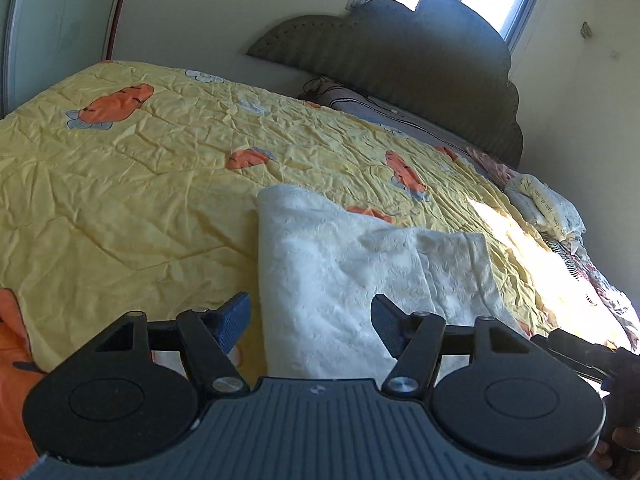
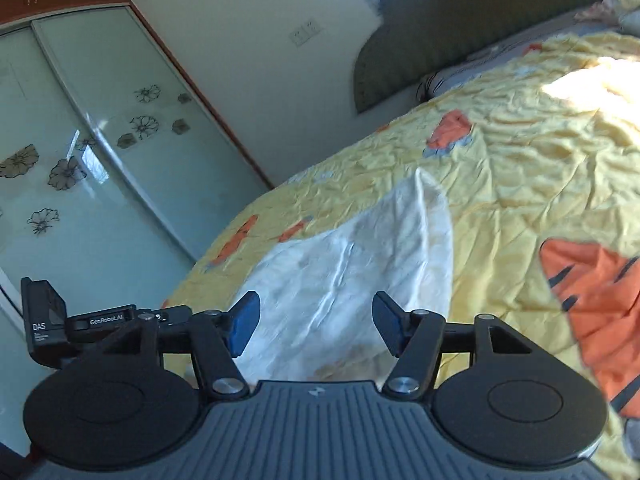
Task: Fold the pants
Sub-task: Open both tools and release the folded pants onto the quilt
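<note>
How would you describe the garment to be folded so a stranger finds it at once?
Start at the wide yellow quilt printed with orange carrots that covers the bed. On its near part lies a white textured pair of pants, the only plain white cloth on the patterned yellow.

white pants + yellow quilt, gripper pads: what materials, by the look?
Pants: white woven fabric, probably cotton, matte, with embossed or eyelet-like texture. Quilt: thin, matte, finely creased cloth with stitched lines, likely cotton or polyester. Pads: blue, ribbed, probably rubber or plastic.
</note>
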`<move>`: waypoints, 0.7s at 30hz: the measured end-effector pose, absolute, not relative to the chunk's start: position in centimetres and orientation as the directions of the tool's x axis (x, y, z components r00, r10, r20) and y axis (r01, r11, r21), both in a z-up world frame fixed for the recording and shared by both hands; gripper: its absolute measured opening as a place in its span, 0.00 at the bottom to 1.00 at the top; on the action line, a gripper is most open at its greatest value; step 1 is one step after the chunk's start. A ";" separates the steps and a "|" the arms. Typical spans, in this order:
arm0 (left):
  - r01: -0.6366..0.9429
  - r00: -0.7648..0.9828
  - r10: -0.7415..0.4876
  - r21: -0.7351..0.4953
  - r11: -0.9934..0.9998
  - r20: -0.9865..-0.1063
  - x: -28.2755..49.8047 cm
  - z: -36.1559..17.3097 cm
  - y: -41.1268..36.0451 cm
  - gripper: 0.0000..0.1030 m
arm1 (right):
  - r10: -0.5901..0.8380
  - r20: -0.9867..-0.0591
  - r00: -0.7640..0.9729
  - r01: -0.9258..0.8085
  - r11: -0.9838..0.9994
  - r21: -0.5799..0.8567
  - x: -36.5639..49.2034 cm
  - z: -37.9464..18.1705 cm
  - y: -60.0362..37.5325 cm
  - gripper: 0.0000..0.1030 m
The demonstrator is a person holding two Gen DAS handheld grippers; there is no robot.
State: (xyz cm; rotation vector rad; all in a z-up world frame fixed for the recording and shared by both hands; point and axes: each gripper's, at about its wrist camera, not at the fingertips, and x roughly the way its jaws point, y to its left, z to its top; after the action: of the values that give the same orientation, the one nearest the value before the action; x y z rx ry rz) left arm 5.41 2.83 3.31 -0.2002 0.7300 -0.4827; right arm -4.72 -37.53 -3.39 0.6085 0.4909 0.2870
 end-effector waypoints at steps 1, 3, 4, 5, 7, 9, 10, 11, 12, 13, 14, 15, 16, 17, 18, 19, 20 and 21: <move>0.363 0.639 -0.495 -0.336 0.869 -0.589 4.7 3.0 3.6 0.66 | 0.391 -0.378 0.839 -0.099 0.793 0.601 -4.8 -4.0 -37.1 0.60; 0.397 0.627 -0.505 -0.314 0.862 -0.593 3.6 2.7 4.1 0.66 | 0.389 -0.403 0.828 -0.075 0.790 0.609 -4.8 -4.7 -36.8 0.60; 0.415 0.621 -0.511 -0.303 0.858 -0.594 3.3 2.6 4.3 0.66 | 0.389 -0.409 0.826 -0.064 0.785 0.616 -4.8 -4.9 -36.7 0.60; 0.444 0.613 -0.517 -0.282 0.851 -0.597 2.6 2.5 4.2 0.66 | 0.383 -0.417 0.824 -0.053 0.785 0.617 -4.9 -5.0 -36.7 0.59; 0.485 0.608 -0.522 -0.240 0.841 -0.599 1.6 2.3 4.0 0.67 | 0.377 -0.422 0.824 -0.041 0.783 0.620 -5.3 -5.2 -36.6 0.59; 0.531 0.616 -0.517 -0.172 0.830 -0.593 0.5 2.0 3.4 0.68 | 0.371 -0.422 0.828 -0.030 0.779 0.626 -5.1 -5.3 -36.7 0.59; 0.545 0.626 -0.508 -0.133 0.828 -0.592 -0.1 1.8 3.0 0.69 | 0.361 -0.412 0.837 -0.024 0.775 0.631 -4.8 -5.4 -36.9 0.59; 0.561 0.632 -0.497 -0.092 0.823 -0.594 -0.5 1.5 2.5 0.69 | 0.352 -0.398 0.847 -0.021 0.771 0.637 -4.7 -5.4 -37.0 0.59; 0.575 0.637 -0.484 -0.048 0.817 -0.600 -0.9 1.1 1.9 0.69 | 0.343 -0.380 0.859 -0.017 0.760 0.649 -4.4 -5.5 -37.3 0.59; 0.580 0.646 -0.470 -0.014 0.815 -0.602 -1.1 0.9 1.4 0.69 | 0.337 -0.367 0.867 -0.006 0.744 0.668 -4.0 -5.6 -37.6 0.59; 0.577 0.664 -0.444 0.036 0.816 -0.602 -1.3 0.4 0.9 0.69 | 0.334 -0.356 0.873 0.002 0.727 0.687 -3.5 -5.8 -37.8 0.59; 0.570 0.682 -0.419 0.077 0.818 -0.599 -1.4 0.1 0.4 0.69 | 0.326 -0.353 0.877 0.011 0.721 0.693 -3.0 -6.0 -37.9 0.59; 0.561 0.699 -0.397 0.112 0.820 -0.595 -1.4 -0.2 0.1 0.70 | 0.323 -0.360 0.875 0.015 0.725 0.688 -2.5 -6.2 -37.8 0.58; 0.548 0.715 -0.372 0.143 0.824 -0.592 -1.3 -0.6 -0.1 0.70 | 0.317 -0.372 0.873 0.023 0.733 0.680 -2.1 -6.3 -37.6 0.45; 0.531 0.725 -0.345 0.166 0.831 -0.596 -1.1 -0.8 -0.2 0.71 | 0.310 -0.382 0.871 0.029 0.744 0.668 -1.8 -6.4 -37.4 0.27; 0.531 0.724 -0.338 0.172 0.830 -0.602 -1.0 -1.0 -0.2 0.73 | 0.309 -0.385 0.869 0.024 0.752 0.659 -1.6 -6.5 -37.2 0.23; 0.533 0.721 -0.341 0.170 0.829 -0.603 -0.9 -1.1 -0.1 0.73 | 0.307 -0.384 0.871 0.022 0.757 0.653 -1.6 -6.5 -37.2 0.19; 0.533 0.723 -0.336 0.178 0.827 -0.603 -1.0 -1.2 -0.1 0.73 | 0.304 -0.382 0.872 0.022 0.757 0.654 -1.6 -6.5 -37.2 0.18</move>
State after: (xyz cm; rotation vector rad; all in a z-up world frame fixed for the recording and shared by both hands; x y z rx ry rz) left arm -0.96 -0.05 -1.22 0.3552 0.5883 -0.4910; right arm -1.61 -37.24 -6.51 0.7024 0.4963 0.1607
